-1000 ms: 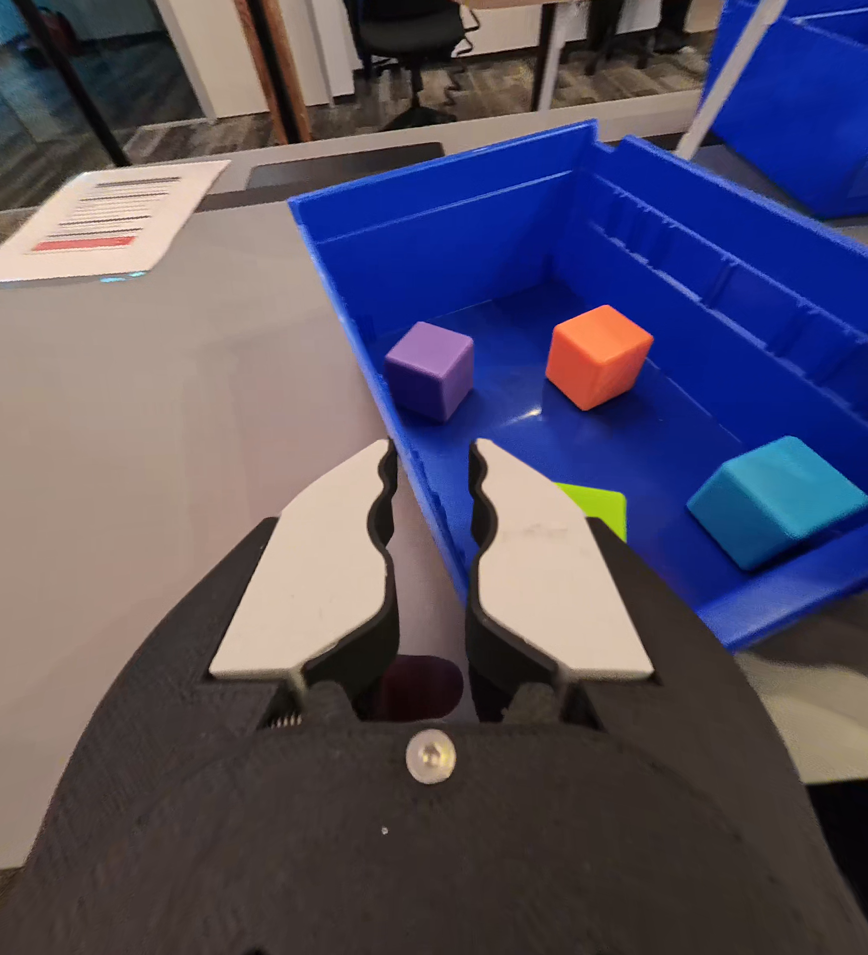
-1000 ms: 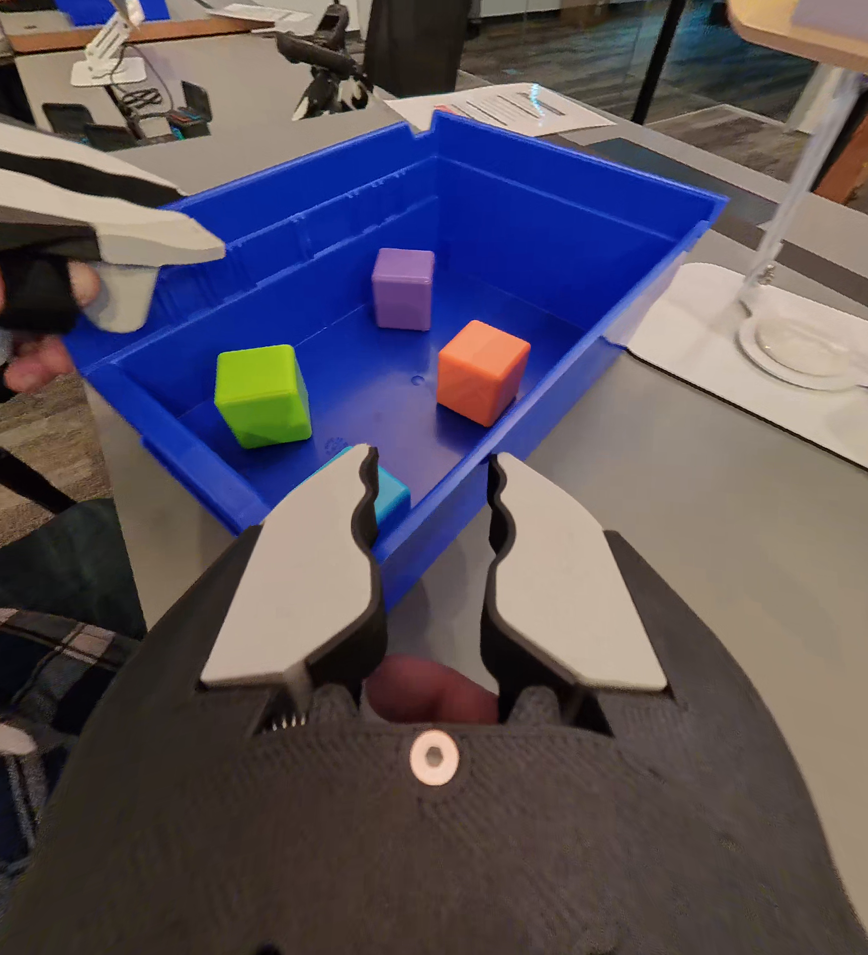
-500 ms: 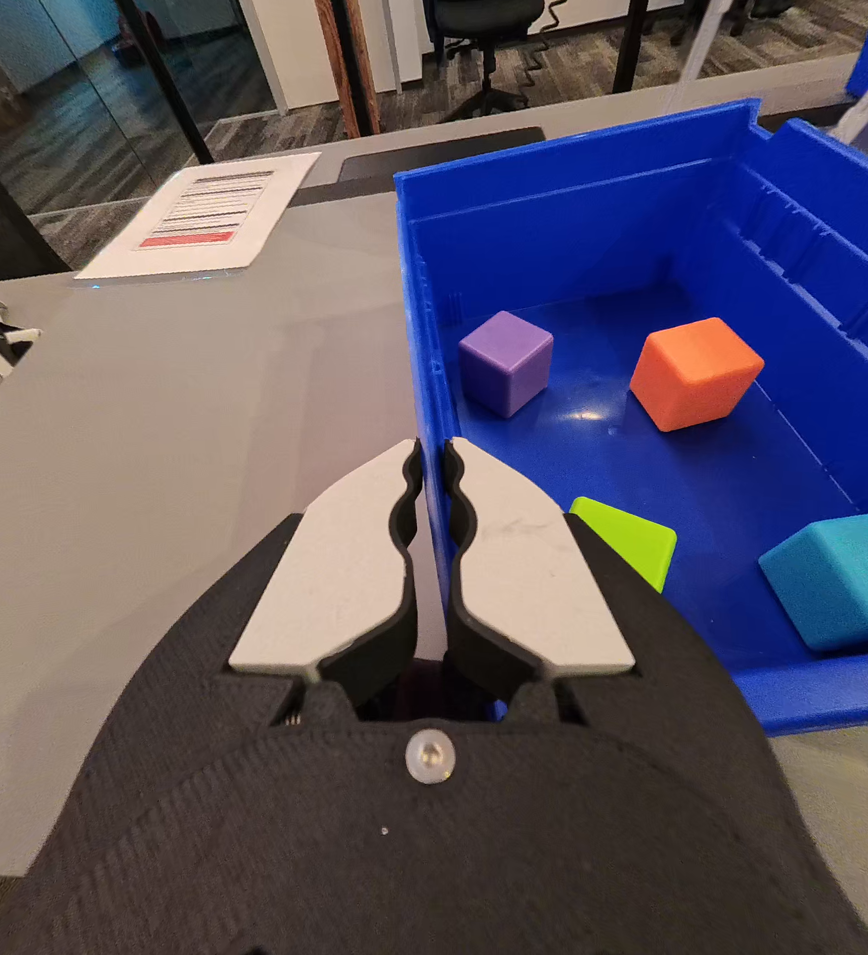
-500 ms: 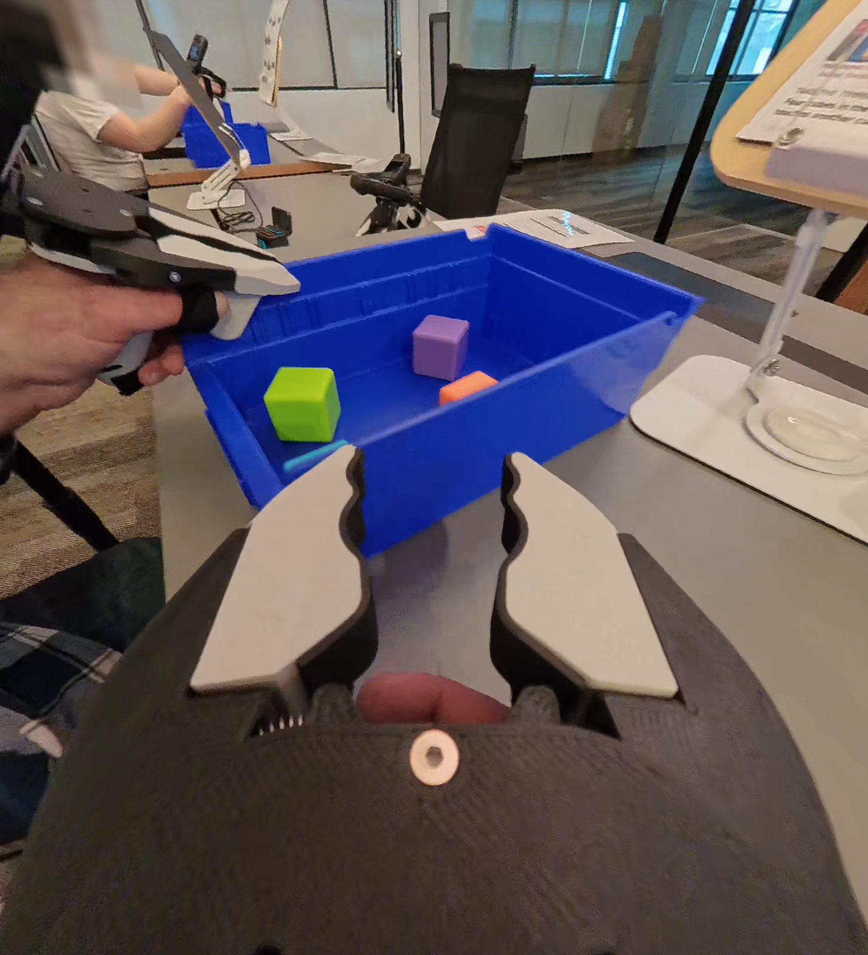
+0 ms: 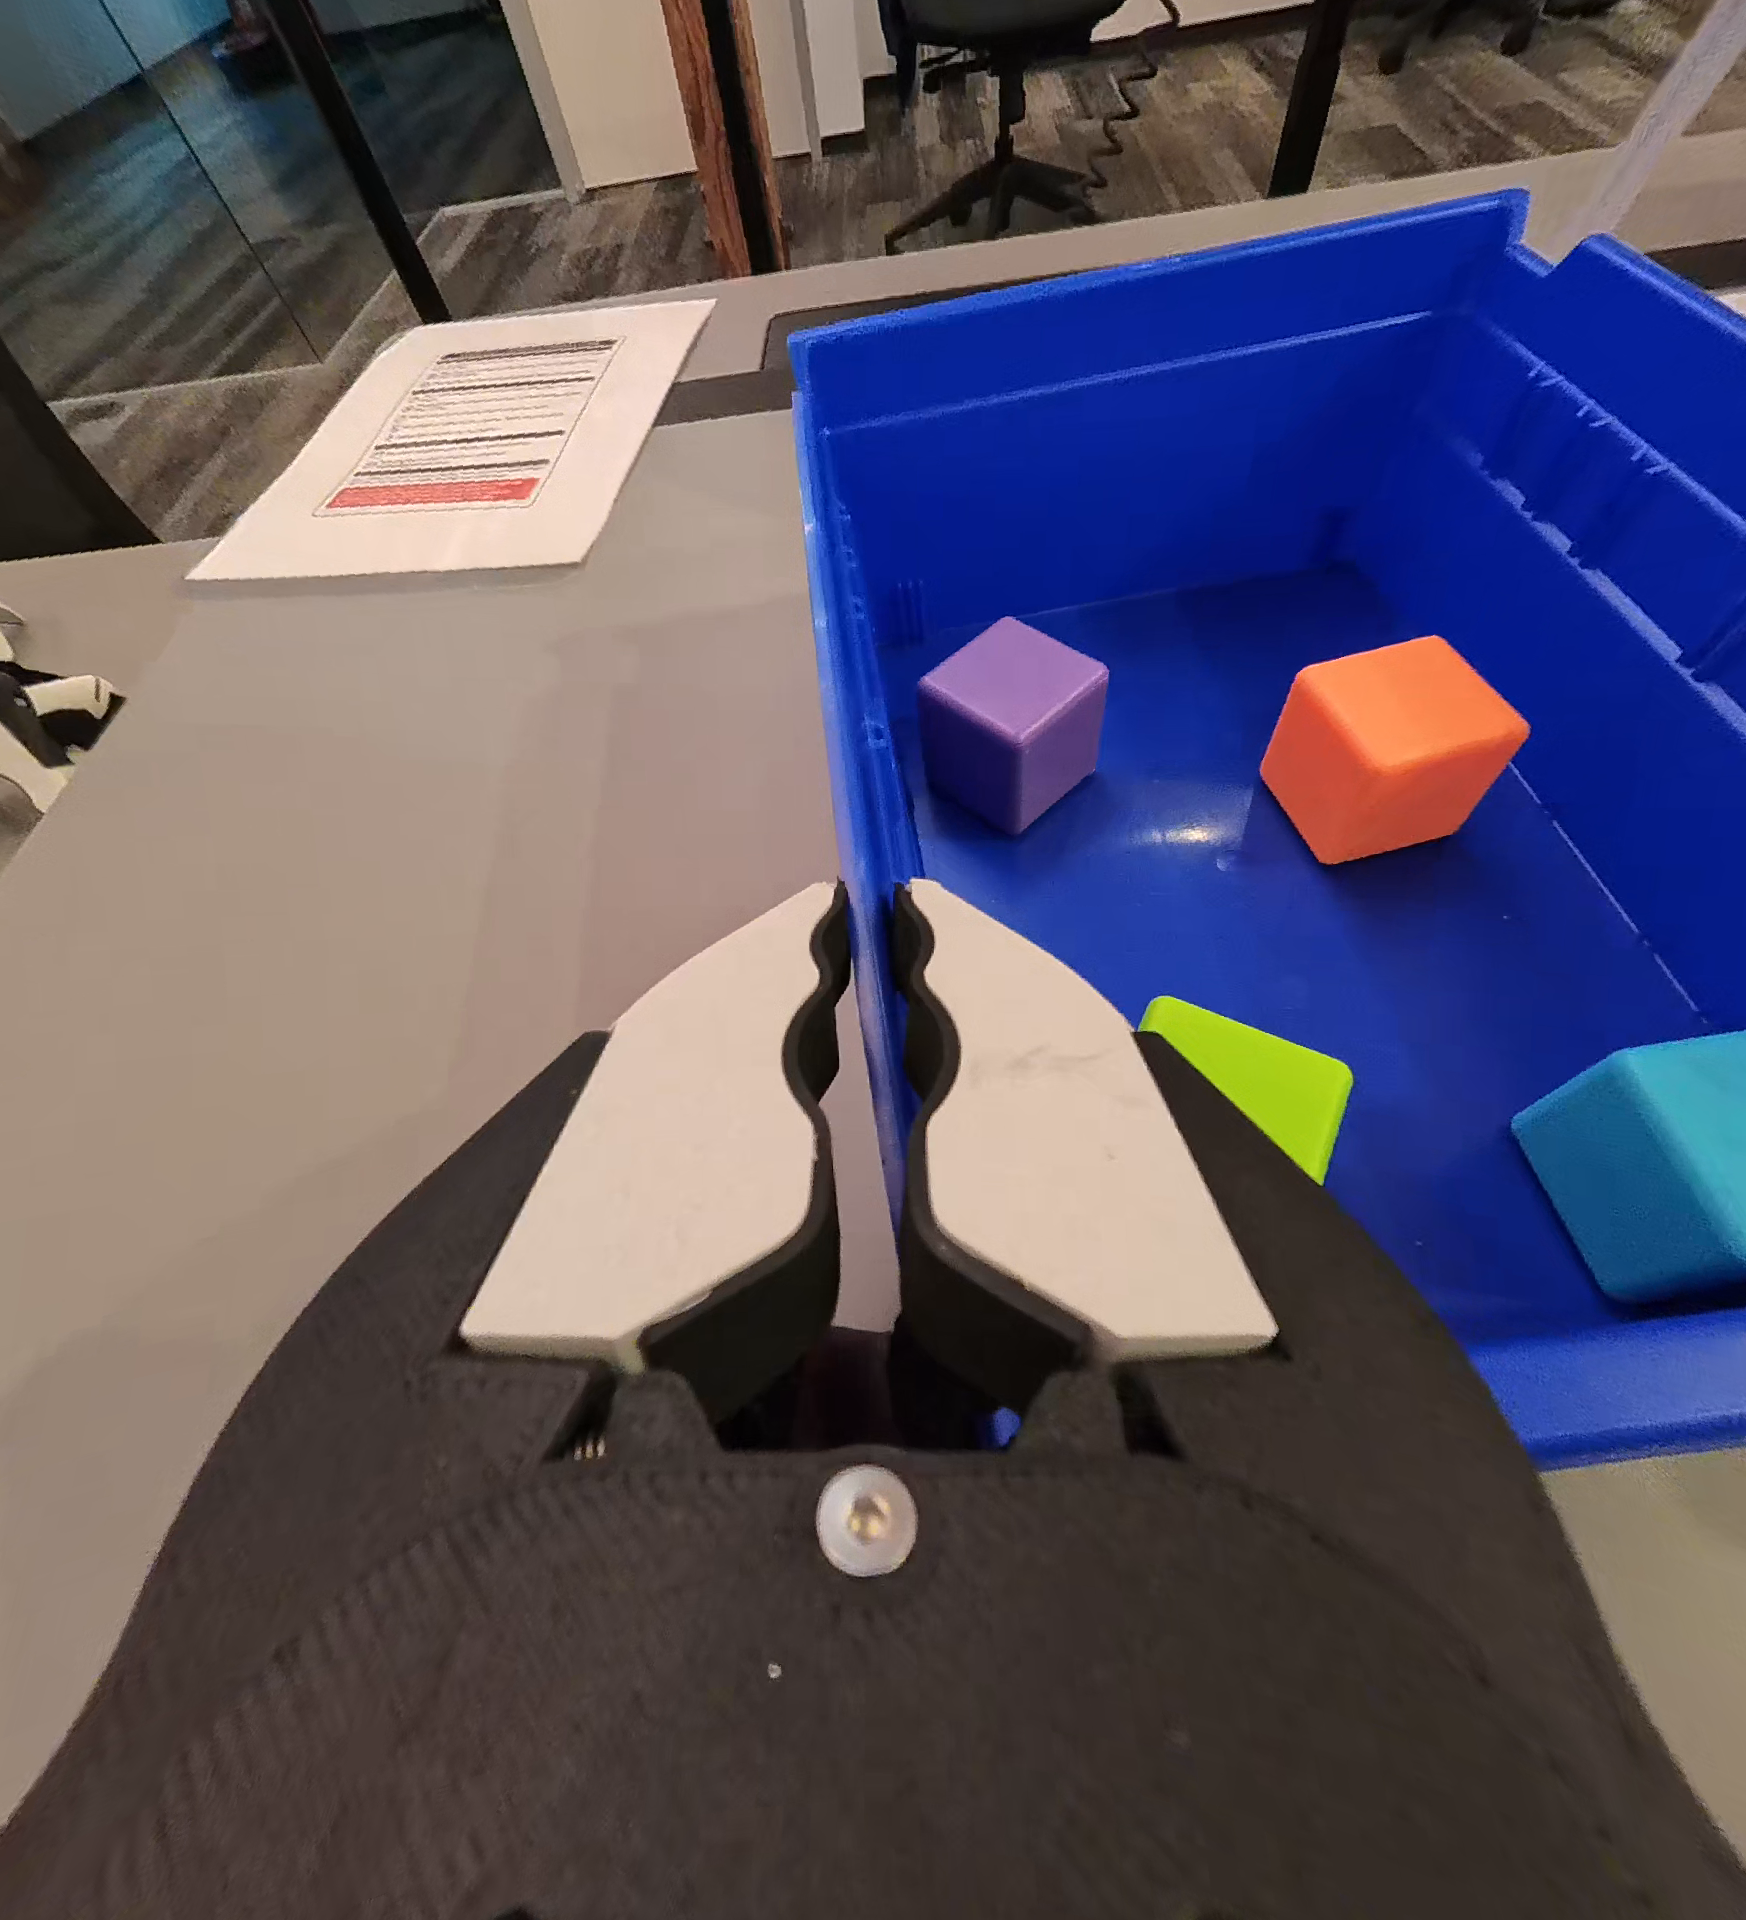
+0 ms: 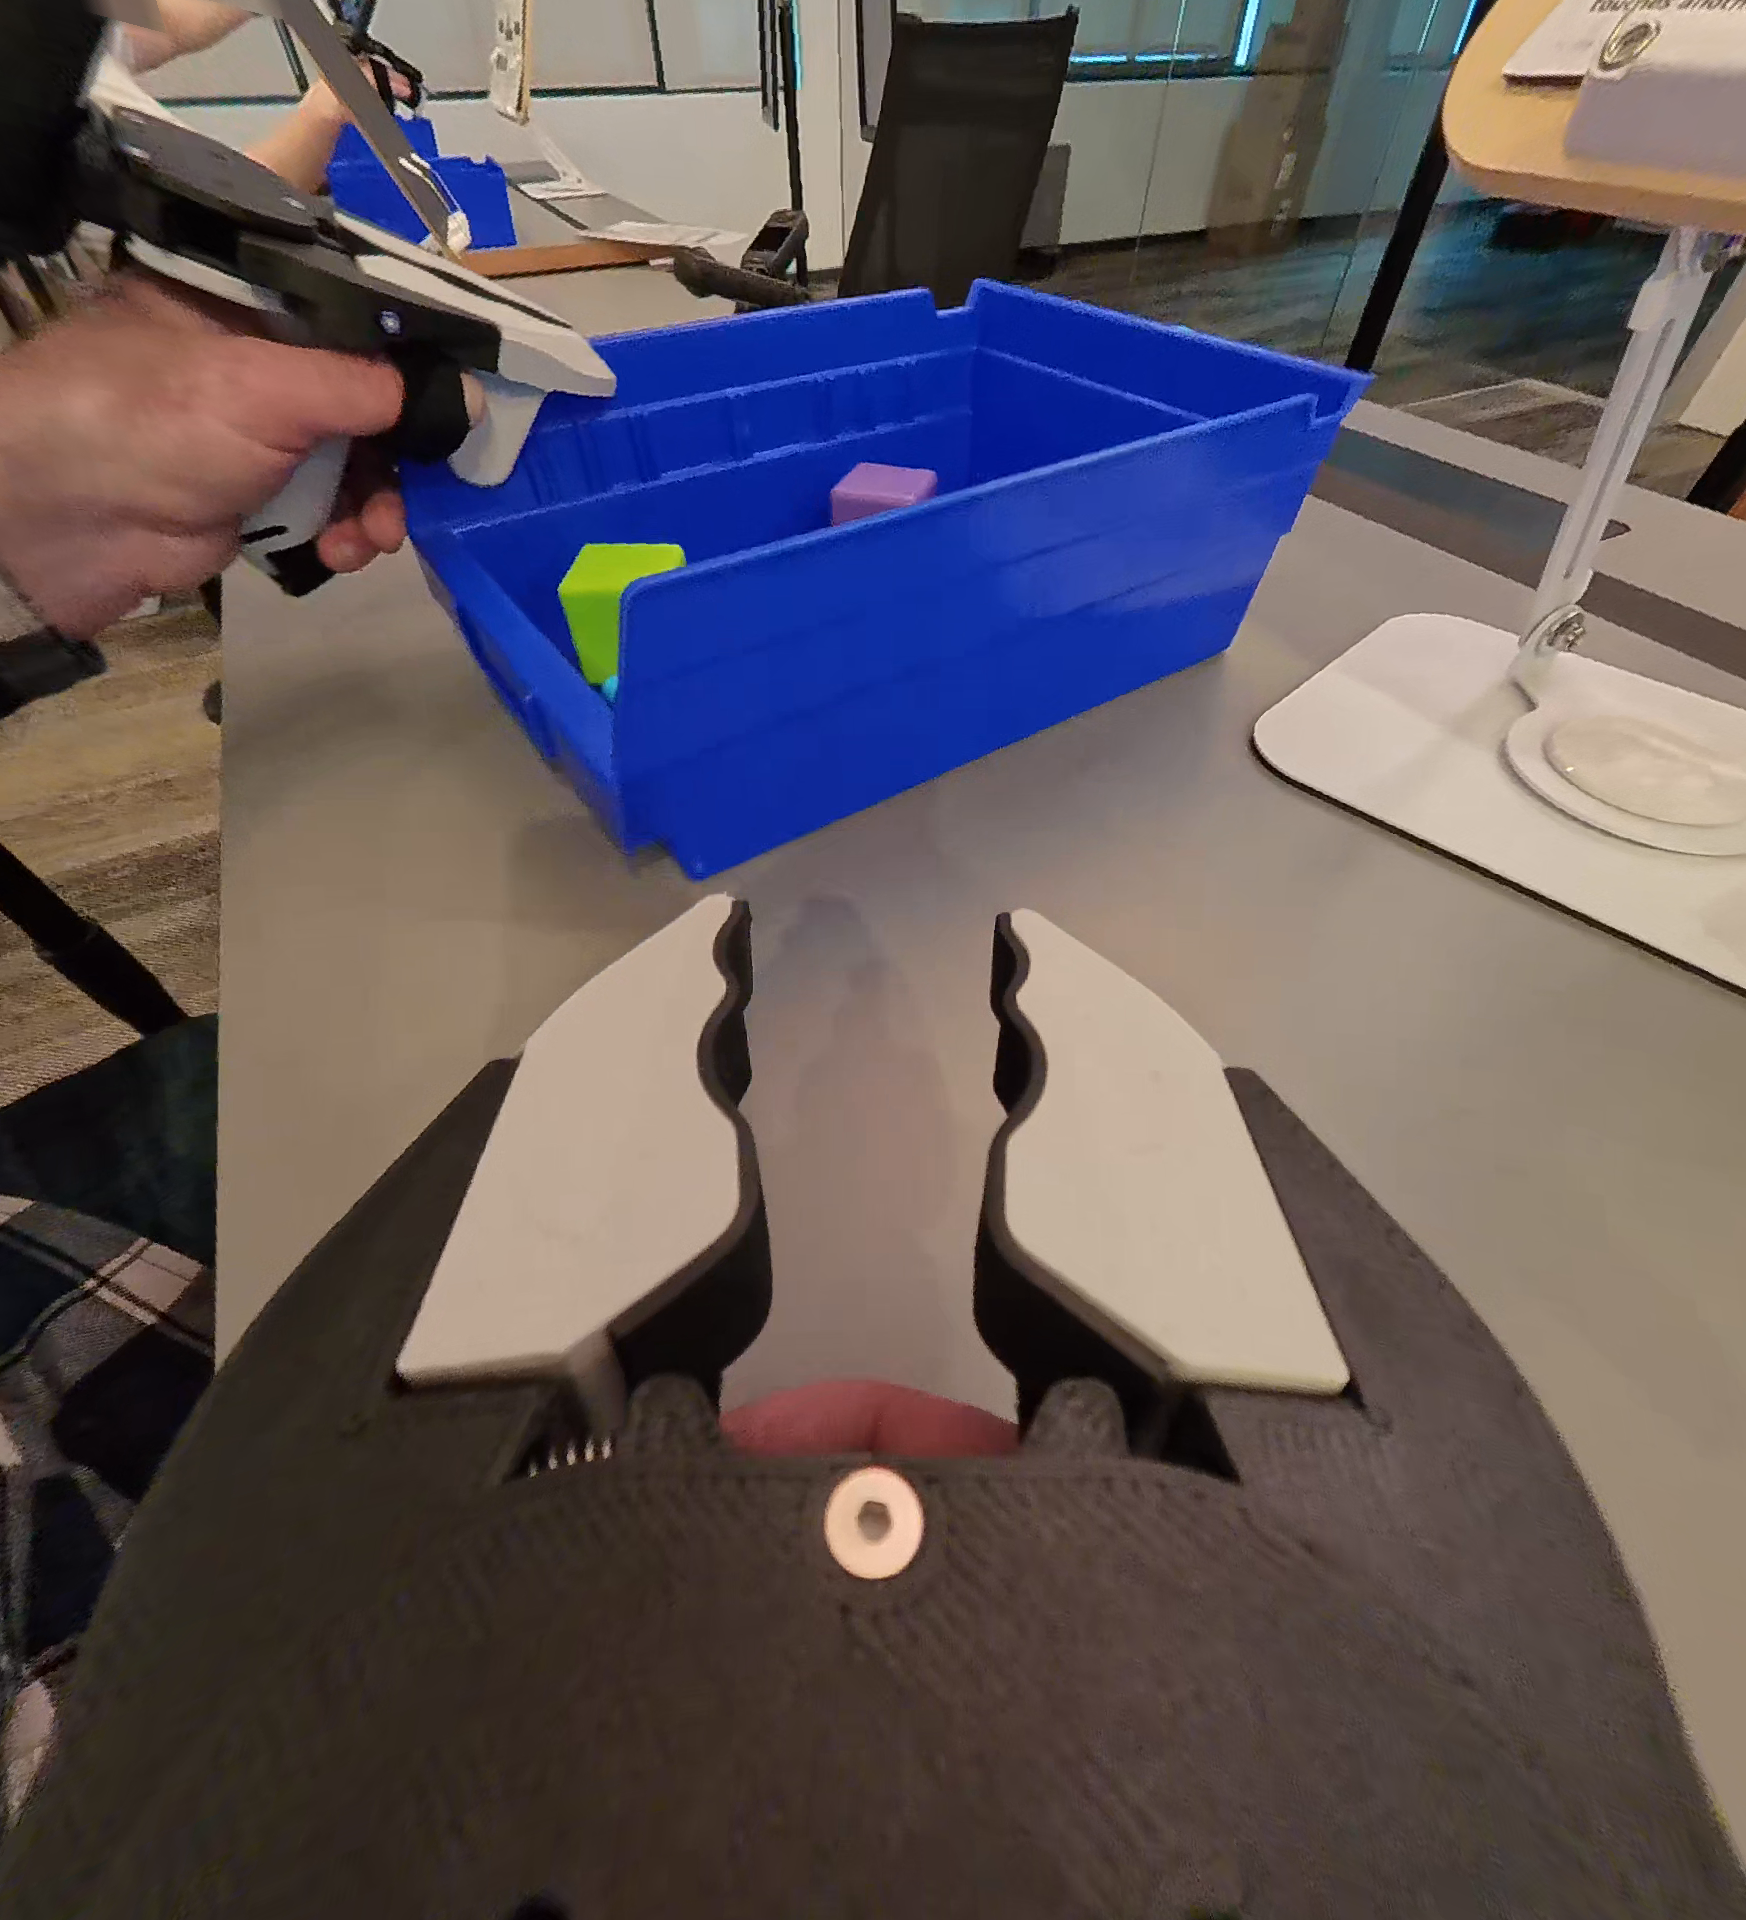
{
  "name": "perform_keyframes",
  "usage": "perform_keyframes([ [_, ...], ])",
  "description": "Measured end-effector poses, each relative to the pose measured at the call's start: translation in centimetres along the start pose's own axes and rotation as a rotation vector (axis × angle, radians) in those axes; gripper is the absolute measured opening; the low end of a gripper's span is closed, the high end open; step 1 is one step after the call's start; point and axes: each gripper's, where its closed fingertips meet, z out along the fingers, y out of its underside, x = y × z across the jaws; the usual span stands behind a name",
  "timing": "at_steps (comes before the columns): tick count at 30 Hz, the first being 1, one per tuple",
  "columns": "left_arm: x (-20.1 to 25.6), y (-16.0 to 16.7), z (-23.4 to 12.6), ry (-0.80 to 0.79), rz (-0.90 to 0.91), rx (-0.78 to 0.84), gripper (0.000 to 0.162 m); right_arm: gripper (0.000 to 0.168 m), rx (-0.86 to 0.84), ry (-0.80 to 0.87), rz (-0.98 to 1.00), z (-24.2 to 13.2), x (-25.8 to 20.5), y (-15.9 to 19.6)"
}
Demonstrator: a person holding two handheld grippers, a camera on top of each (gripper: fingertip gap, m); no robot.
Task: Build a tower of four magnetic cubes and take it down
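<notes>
Left tool (image 5: 869,914) sits low in the middle of its frame, pinched narrow on the side wall of the blue bin (image 5: 1108,395). Right tool (image 6: 864,925), low in its frame, is open wide and holds nothing, over the bare grey table (image 6: 1264,1039). All four cubes lie apart inside the bin: purple cube (image 5: 1014,717), orange cube (image 5: 1388,743), green cube (image 5: 1253,1081) and teal cube (image 5: 1690,1153). No tower is started yet. I think the next move is for the right tool to reach in and pick one cube.
</notes>
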Motion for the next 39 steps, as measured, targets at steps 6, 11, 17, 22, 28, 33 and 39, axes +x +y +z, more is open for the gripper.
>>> perform_keyframes([
  [6, -2.0, -1.0, 2.8, 0.005, 0.027, -0.019, 0.007, 0.043, 0.004, -0.009, -0.011, 0.0, -0.1, 0.0],
  [11, -3.3, -2.0, 5.2, 0.035, 0.044, -0.014, 0.007, 0.042, -0.005, -0.027, -0.025, 0.2, -0.5, 0.1],
  [17, -4.6, -3.1, 8.2, 0.057, 0.062, -0.020, 0.007, 0.040, -0.006, -0.037, -0.031, 0.2, -0.7, 0.2],
  [22, -5.7, -4.1, 10.6, 0.075, 0.074, -0.022, 0.008, 0.039, -0.004, -0.046, -0.032, 0.2, -0.7, 0.2],
  [28, -6.8, -5.4, 13.7, 0.094, 0.074, -0.019, 0.007, 0.038, -0.003, -0.063, -0.034, 0.1, -0.9, 0.1],
  [33, -7.7, -6.5, 16.3, 0.087, 0.066, -0.022, 0.007, 0.038, 0.003, -0.070, -0.030, 0.0, -0.9, 0.1],
  [39, -8.5, -7.7, 19.0, 0.079, 0.079, -0.024, 0.008, 0.037, 0.004, -0.074, -0.024, 0.0, -0.9, 0.0],
])
